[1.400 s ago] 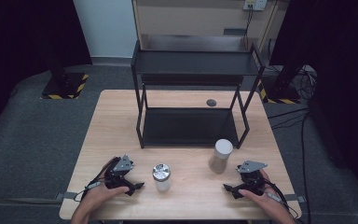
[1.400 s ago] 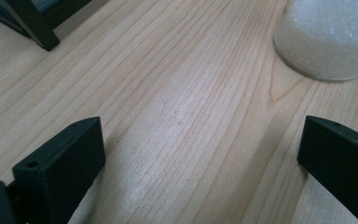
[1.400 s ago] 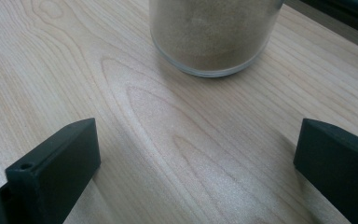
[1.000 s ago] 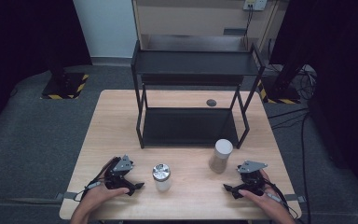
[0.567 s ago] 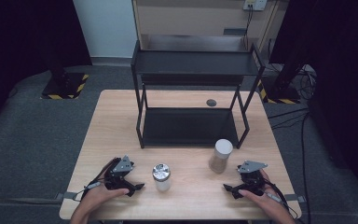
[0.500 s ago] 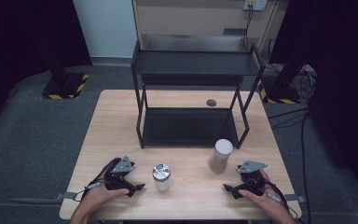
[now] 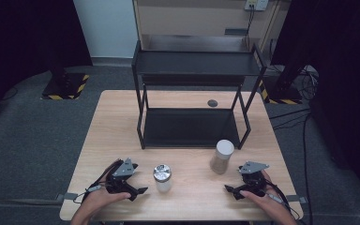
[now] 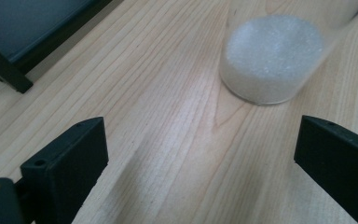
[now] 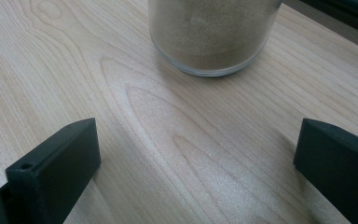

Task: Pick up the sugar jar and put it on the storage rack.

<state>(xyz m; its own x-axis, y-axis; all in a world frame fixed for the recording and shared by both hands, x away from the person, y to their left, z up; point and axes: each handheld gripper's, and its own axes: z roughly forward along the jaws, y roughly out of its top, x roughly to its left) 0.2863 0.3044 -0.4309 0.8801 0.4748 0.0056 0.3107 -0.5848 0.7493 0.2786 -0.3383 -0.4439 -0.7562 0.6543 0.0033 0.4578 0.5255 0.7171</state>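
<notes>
A: Is any text, label, brand or number legible here?

B: None. The two jars (image 7: 162,177) (image 7: 222,156) on the worktop (image 7: 117,122) carry no readable label, and the black rack (image 7: 192,70) is unmarked.

A: Any signs?

B: Only yellow-and-black hazard striping (image 7: 65,96) on the stand bases on the floor, without lettering.

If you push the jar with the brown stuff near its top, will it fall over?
Probably. The brown-filled jar stands tall and narrow, so a high push may tip it. Its clear wall looks smooth, maybe slippery. Its filling likely makes it rather heavy.
</notes>
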